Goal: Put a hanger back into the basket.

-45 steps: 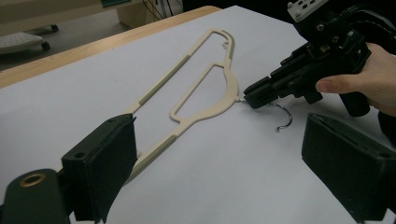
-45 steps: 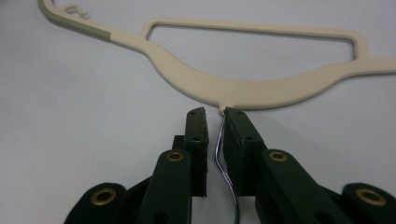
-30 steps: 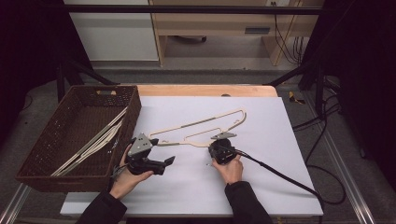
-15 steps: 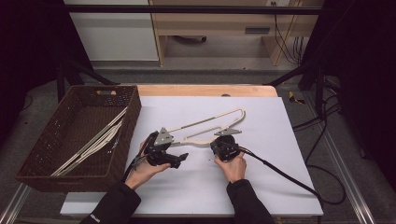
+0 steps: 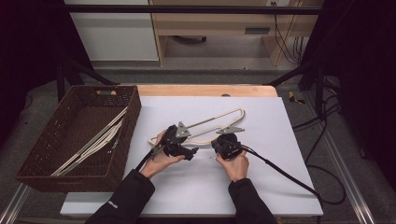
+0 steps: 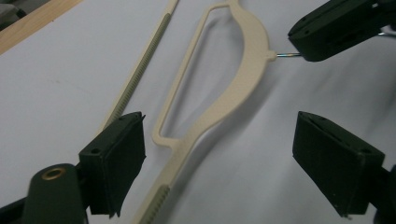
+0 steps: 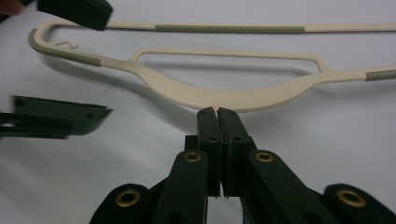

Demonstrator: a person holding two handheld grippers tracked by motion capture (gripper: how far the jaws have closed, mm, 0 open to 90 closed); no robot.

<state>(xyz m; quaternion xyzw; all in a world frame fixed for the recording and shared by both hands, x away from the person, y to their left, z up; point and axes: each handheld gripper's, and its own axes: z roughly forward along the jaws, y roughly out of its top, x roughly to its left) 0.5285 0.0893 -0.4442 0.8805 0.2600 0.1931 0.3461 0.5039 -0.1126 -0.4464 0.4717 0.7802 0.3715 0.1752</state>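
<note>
The hanger (image 5: pixel 212 125) lies flat on the white desk (image 5: pixel 289 154), around the middle and a little toward the far edge, its long bar angling up toward the far right corner. The right claw (image 5: pixel 219 145) sits at the hanger's near side, and in the right gripper view its jaws are pressed together right at the middle of the hanger's curved cream body (image 7: pixel 224 98). From the left gripper view you can see the thin metal stem (image 6: pixel 287 54) of the hook running from the hanger's neck into that claw's tip (image 6: pixel 308 51), so it is clamped on the hook stem.

The left claw (image 5: pixel 189 151) is just beside it, toward the left edge, held low over the desk. Its jaws have just been closing a little but stand wide apart, and in the left gripper view the hanger's shoulder (image 6: pixel 187 140) runs up between them, touching neither pad. The ribbed grey grip strip (image 6: pixel 135 79) on the bar lies just outside the left pad (image 6: pixel 119 163).

Over at the desk's left edge sits the brown basket (image 5: pixel 56 158), with more pale hangers (image 5: pixel 93 142) lying slantwise inside it.
</note>
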